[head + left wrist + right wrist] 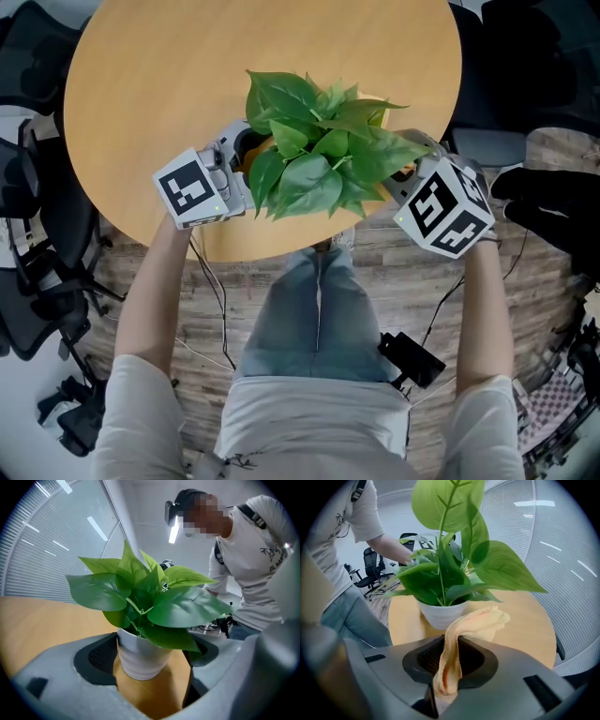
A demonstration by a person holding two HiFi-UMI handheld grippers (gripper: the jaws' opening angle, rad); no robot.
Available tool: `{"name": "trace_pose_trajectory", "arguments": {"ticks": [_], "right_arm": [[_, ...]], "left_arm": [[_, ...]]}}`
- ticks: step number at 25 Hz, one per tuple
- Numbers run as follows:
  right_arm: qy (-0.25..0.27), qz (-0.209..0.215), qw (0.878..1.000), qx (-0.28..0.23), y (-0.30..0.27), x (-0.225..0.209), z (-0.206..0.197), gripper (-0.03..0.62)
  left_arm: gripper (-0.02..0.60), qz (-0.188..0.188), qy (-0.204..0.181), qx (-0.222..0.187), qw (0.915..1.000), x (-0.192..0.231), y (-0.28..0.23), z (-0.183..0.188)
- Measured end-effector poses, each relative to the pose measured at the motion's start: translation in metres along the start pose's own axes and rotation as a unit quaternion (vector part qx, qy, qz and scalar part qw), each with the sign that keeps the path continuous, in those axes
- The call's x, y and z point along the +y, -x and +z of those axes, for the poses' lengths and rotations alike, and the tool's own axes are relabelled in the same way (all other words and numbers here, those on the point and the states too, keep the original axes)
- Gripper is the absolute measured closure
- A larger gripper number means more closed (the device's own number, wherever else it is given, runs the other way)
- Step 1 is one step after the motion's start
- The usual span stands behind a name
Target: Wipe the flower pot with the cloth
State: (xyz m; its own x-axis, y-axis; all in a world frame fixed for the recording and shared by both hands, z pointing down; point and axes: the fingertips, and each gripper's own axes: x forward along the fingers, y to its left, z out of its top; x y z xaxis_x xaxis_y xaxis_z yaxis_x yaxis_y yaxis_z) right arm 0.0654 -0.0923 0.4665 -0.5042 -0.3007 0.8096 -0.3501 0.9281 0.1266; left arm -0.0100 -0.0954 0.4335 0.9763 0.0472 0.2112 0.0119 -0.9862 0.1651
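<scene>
Round wooden table (141,112): bears the white flower pot (140,660) and its leafy plant (319,150), near the edge facing the person. Left gripper (151,648): jaws spread wide, pot standing between them with a gap on one side. Right gripper (450,660): clamped on the peach cloth (480,620), free end close to the pot, contact not determinable.

head view: pot (140,660) mostly buried under leaves (319,155), cloth (451,658) hidden too | table (169,84) clipped at top edge | right gripper view: cloth's lower end out of sight
</scene>
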Motion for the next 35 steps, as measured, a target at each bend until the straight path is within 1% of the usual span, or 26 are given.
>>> {"name": "trace_pose_trajectory", "arguments": {"ticks": [2,5,11,17,23,30,32,35], "right_arm": [[0.014,0.007,1.000,0.001,-0.001,0.002,0.011,0.533],[0.034,-0.004,0.999,0.012,-0.002,0.004,0.016,0.533],[0.039,-0.006,0.999,0.016,0.001,0.012,0.015,0.533],[0.035,-0.003,0.999,0.014,0.003,0.018,0.012,0.533],[0.029,0.000,1.000,0.011,0.006,0.027,0.006,0.533],[0.023,0.003,1.000,0.010,0.003,0.031,0.004,0.533],[0.022,0.006,1.000,0.010,0.002,0.032,0.005,0.533],[0.024,0.009,1.000,0.009,0.003,0.035,0.006,0.533]], "left_arm": [[0.143,0.009,-0.001,-0.004,0.9999,0.000,-0.002,0.002],[0.143,0.026,0.003,-0.007,0.9996,0.001,-0.003,0.002],[0.143,0.053,0.004,-0.009,0.9986,-0.001,-0.005,0.003],[0.143,0.098,0.010,-0.009,0.9951,0.000,-0.008,0.003],[0.146,0.158,0.012,0.003,0.9874,-0.001,-0.016,0.001],[0.147,0.218,0.020,0.014,0.9757,0.002,-0.019,-0.002],[0.149,0.231,0.021,0.015,0.9726,0.004,-0.020,-0.002],[0.149,0.241,0.022,0.015,0.9702,0.006,-0.020,-0.001]]}}
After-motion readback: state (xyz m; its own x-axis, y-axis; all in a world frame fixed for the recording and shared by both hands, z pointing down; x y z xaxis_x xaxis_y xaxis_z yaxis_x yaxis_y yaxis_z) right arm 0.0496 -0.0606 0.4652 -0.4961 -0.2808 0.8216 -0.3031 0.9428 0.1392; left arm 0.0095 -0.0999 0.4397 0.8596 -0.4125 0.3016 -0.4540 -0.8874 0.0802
